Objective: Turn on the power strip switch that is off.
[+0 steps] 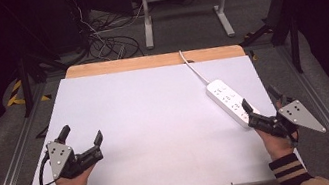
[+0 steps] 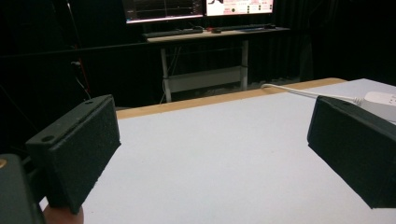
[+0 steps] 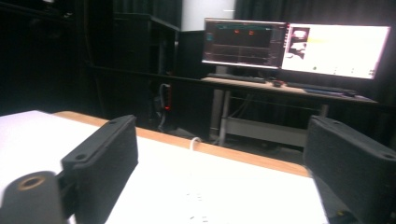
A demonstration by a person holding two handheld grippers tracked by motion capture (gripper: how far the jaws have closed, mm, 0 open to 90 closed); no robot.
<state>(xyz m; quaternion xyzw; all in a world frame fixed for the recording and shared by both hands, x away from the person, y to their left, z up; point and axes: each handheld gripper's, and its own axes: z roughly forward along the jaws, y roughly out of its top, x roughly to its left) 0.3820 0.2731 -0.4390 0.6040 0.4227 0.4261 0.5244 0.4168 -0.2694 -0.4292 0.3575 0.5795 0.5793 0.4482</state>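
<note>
Left of the white power strip point(image 1: 227, 101), well apart from it, my left gripper point(image 1: 82, 135) rests low over the white table point(image 1: 148, 125) with its jaws spread wide. My right gripper point(image 1: 261, 103) sits just beside the strip's near end, jaws also spread, pinching nothing.

Table point(image 1: 148, 125) wide open btwn tongs; power strip point(image 1: 227, 101) blocks right side

power strip point(image 1: 228, 101) on table point(image 1: 148, 125), right side, cord point(image 1: 194, 67) behind
</note>
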